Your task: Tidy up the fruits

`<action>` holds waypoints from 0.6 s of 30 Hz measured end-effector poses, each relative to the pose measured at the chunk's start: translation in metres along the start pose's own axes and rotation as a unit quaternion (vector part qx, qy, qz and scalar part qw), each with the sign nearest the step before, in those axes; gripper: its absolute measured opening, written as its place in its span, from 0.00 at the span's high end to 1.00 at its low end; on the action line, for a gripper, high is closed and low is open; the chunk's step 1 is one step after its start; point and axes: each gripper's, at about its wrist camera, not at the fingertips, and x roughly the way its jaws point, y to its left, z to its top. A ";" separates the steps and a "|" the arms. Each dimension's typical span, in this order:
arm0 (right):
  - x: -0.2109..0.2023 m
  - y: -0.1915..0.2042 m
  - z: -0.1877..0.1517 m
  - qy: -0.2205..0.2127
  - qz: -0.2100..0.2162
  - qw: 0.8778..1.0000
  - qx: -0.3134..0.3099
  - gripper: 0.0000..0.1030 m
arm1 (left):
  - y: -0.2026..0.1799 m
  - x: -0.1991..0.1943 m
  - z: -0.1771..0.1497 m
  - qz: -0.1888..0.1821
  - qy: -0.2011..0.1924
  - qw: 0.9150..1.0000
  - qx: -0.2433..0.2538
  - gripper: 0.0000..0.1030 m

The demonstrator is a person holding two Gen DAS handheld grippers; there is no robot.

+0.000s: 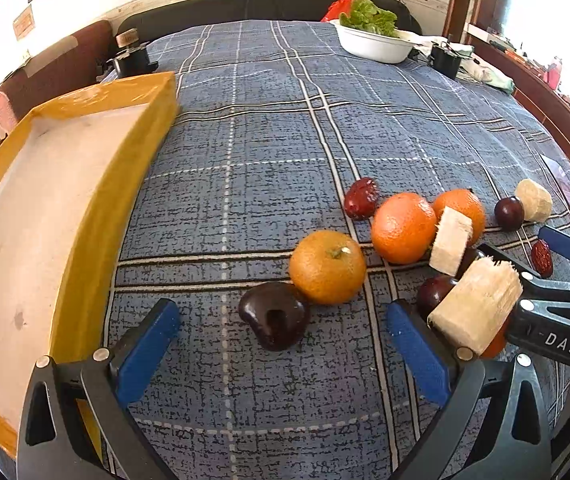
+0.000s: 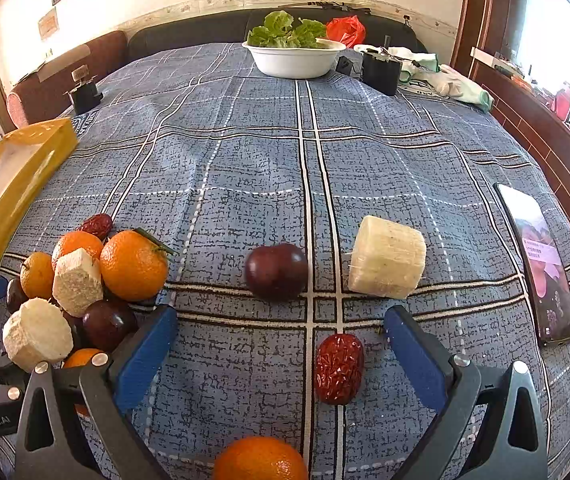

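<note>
- Shallow yellow-walled rectangular tray with a pale, scuffed floor (image 1: 141,120), left of the left wrist view; nothing lies in it. It sits on the blue plaid woven tablecloth (image 1: 265,152).
- White round bowl (image 2: 293,60), top centre of the right wrist view, heaped with crinkled green leafy vegetables (image 2: 285,32) (a red plastic bag (image 2: 347,28) just behind).
- Left gripper (image 1: 283,330): blue-padded jaws spread wide, holding nothing. Between them, lower centre, a glossy dark plum with a deep stem dimple (image 1: 275,316), touching a dimpled orange mandarin with a green stem nub (image 1: 327,266).
- Right gripper (image 2: 281,342): jaws wide apart, empty. A wrinkled, oblong red jujube (image 2: 339,368) lies on the cloth between them.
- Fruit pile, lower left of the right wrist view: smooth-skinned oranges (image 2: 133,266), fibrous off-white sugarcane chunks (image 2: 77,282), dark plums (image 2: 107,324), all touching.
- Apart from the pile, mid-frame: a round dark-purple plum (image 2: 276,271) and, near it to the right, a stubby cream sugarcane cylinder with frayed ends (image 2: 387,262).
- Bottom edge: a lone orange, partly cropped (image 2: 261,460).
- Right edge: a black smartphone, screen lit (image 2: 539,264), flat on the cloth.
</note>
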 end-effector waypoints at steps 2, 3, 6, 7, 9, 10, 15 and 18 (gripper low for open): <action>0.000 0.000 0.000 0.000 0.000 1.000 0.000 0.00 | 0.001 0.000 0.000 -0.002 0.000 1.000 0.001 0.00; 0.000 0.000 0.000 0.000 0.000 1.000 0.000 0.00 | -0.001 -0.001 -0.001 -0.001 0.000 1.000 0.001 0.00; 0.000 0.000 0.000 0.000 0.000 1.000 0.000 0.00 | -0.001 0.000 -0.001 -0.001 0.000 1.000 0.001 0.00; 0.000 0.000 0.000 0.000 0.000 1.000 0.000 0.00 | -0.002 0.000 -0.001 -0.001 0.000 1.000 0.001 0.00; 0.001 0.000 0.000 0.000 0.000 1.000 0.000 0.00 | -0.001 0.000 -0.001 -0.001 0.000 1.000 0.001 0.00; 0.000 0.000 0.000 0.000 0.000 1.000 0.001 0.00 | -0.001 0.000 -0.001 -0.001 0.000 1.000 0.001 0.00; 0.000 0.000 0.000 0.000 -0.001 1.000 0.002 0.00 | -0.001 0.000 -0.001 -0.001 0.000 1.000 0.001 0.00; -0.001 0.000 0.000 0.000 -0.002 1.000 0.002 0.00 | -0.001 0.000 -0.001 -0.001 0.000 1.000 0.001 0.00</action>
